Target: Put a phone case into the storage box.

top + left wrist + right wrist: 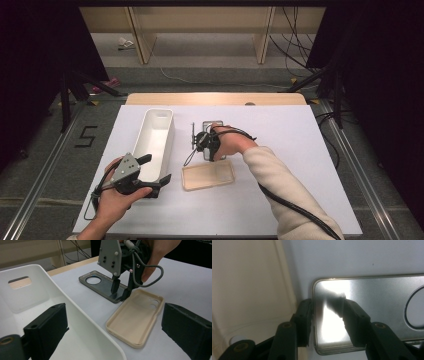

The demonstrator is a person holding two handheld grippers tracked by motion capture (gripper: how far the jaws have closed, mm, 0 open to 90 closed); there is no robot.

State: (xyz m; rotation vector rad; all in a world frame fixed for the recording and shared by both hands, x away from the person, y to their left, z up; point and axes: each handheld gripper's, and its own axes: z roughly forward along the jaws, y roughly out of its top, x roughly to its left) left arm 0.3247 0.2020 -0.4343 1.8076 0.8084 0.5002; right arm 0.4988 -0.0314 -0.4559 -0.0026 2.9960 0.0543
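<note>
A dark translucent phone case (212, 123) (100, 283) (374, 302) lies flat on the white table cover, its round camera hole at the far end. Beside it lies a beige phone case (207, 175) (136, 317) (249, 290), hollow side up. My right gripper (204, 145) (120, 293) (325, 305) points down at the dark case's near short end. One jaw stands outside that rim and the other inside on the case's floor, with a gap between them. My left gripper (156, 169) (113, 322) is open and straddles the near wall of the white bin (159, 116) (75, 310), pressing on nothing.
The long white bin stands left of the two cases and holds nothing visible; it has a handle slot in its far end. The right gripper's black cable (290, 205) trails over the table's right half. Wooden shelving and loose cables lie beyond the far edge.
</note>
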